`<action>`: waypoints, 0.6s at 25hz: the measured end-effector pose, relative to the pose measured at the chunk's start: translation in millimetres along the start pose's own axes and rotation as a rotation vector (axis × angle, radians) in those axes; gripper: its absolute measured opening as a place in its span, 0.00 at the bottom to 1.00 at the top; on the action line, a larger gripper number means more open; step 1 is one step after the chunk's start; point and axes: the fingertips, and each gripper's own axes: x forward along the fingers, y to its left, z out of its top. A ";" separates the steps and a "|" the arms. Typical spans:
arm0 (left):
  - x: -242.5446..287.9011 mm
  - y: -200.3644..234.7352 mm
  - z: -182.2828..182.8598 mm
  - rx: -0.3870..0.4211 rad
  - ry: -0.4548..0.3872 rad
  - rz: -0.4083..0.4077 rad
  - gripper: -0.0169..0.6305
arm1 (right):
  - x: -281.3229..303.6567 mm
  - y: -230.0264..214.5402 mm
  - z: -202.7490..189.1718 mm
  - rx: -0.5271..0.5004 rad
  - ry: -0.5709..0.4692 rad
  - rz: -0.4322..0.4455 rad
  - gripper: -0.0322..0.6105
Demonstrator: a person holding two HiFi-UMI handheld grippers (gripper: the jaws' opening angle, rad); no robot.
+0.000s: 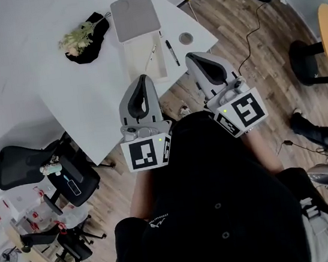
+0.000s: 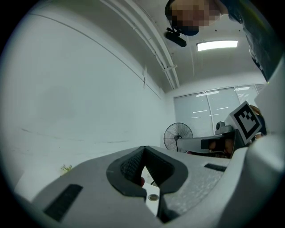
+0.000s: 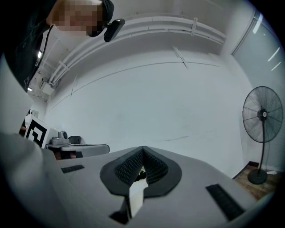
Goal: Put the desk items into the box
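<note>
The person is holding both grippers close to the body, short of the white desk [image 1: 87, 102]. The left gripper [image 1: 143, 79] and right gripper [image 1: 192, 57] are each showing fingers pressed together, gripping nothing. The slim black pen [image 1: 172, 52] and small round grey disc [image 1: 185, 38] are lying just beside the shallow open white box [image 1: 128, 60]. Reaching in with the fingers shut could be nudging either over the nearby desk edge.

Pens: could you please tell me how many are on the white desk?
2. A slim silver pen lies in the open cream box; a black pen lies on the white desk just right of it. Others may be hidden.
</note>
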 end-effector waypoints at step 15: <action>3.1 -8.7 0.7 0.002 -0.008 -0.054 0.04 | -6.6 -6.1 -2.9 -0.014 0.008 -0.042 0.05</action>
